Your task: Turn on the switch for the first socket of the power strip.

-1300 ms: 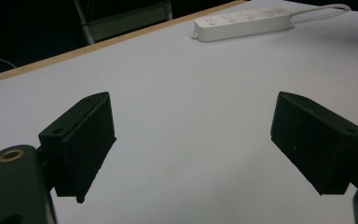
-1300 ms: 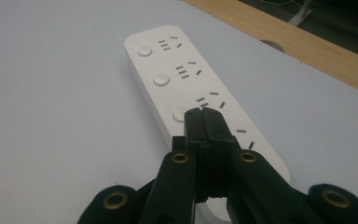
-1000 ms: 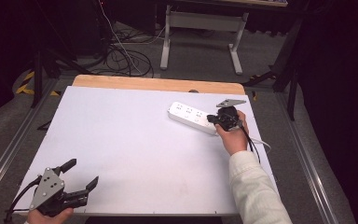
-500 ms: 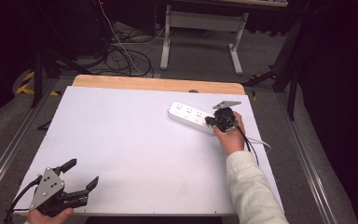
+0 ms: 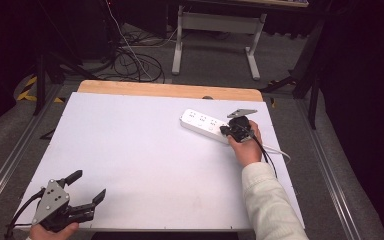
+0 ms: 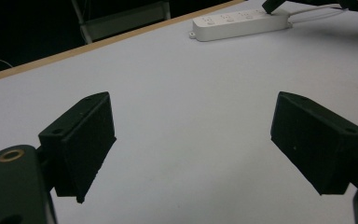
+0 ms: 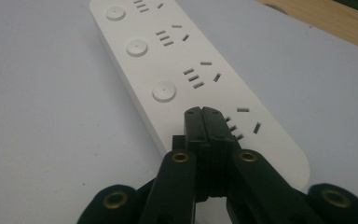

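My right fingers (image 7: 203, 112) are clenched on nothing — tips over the power strip (image 7: 186, 70); my left fingers (image 6: 191, 149) gape above the table (image 5: 145, 150).

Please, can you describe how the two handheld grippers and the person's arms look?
Both grippers are black with two blocky jaws. The left gripper carries a grey three-cornered plate and a dark trailing cable. The right gripper has the same grey plate and a black cable; brass-coloured rings mark its joints in the right gripper view. The right arm wears a pale, cream-coloured sleeve.
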{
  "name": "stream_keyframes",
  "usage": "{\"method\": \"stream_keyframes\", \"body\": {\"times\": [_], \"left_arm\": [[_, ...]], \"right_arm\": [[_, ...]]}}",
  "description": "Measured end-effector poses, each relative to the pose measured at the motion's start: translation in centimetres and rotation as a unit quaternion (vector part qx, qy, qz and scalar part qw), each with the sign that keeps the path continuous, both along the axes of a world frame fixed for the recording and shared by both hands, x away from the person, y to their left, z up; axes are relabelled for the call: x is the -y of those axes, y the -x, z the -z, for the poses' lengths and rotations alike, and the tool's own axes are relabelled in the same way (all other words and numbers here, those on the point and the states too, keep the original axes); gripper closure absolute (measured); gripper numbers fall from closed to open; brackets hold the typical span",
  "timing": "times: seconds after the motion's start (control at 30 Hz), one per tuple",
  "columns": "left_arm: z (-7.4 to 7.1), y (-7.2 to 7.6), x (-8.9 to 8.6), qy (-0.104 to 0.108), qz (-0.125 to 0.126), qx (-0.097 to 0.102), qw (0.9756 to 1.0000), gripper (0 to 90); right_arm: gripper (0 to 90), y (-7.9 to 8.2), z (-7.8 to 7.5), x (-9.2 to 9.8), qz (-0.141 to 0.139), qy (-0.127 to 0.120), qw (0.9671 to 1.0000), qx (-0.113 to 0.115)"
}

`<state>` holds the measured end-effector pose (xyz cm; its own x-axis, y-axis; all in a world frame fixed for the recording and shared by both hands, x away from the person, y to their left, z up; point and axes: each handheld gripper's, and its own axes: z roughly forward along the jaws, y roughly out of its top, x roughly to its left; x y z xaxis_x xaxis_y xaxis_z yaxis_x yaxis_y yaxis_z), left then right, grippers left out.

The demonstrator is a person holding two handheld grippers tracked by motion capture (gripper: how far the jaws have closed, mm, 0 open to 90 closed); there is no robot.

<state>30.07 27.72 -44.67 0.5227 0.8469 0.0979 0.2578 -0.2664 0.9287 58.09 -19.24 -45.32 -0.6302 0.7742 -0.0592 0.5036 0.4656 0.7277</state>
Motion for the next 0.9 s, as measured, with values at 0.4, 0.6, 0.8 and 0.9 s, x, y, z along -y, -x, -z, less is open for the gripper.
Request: {"method": "stream_keyframes", "body": {"times": [0.4,0.6,0.8,0.9], "left_arm": [[-0.03,0.03,-0.02,-0.002,0.001,0.001,1.0,14.2],[-0.02,0.03,0.01,-0.003,0.001,0.001,1.0,14.3],[-0.03,0.03,0.01,-0.004,0.002,0.001,1.0,14.2],[-0.03,0.04,0.01,-0.004,0.002,0.002,1.0,14.2]], "right_arm": [[90.0,0.04,0.2,-0.12,0.008,-0.002,1.0,-0.002],[90.0,0.13,0.29,-0.14,0.014,-0.003,0.9999,-0.003],[90.0,0.19,0.33,-0.32,0.018,0.002,0.9998,0.0],[90.0,0.18,0.38,-0.2,0.02,-0.003,0.9998,-0.003]]}}
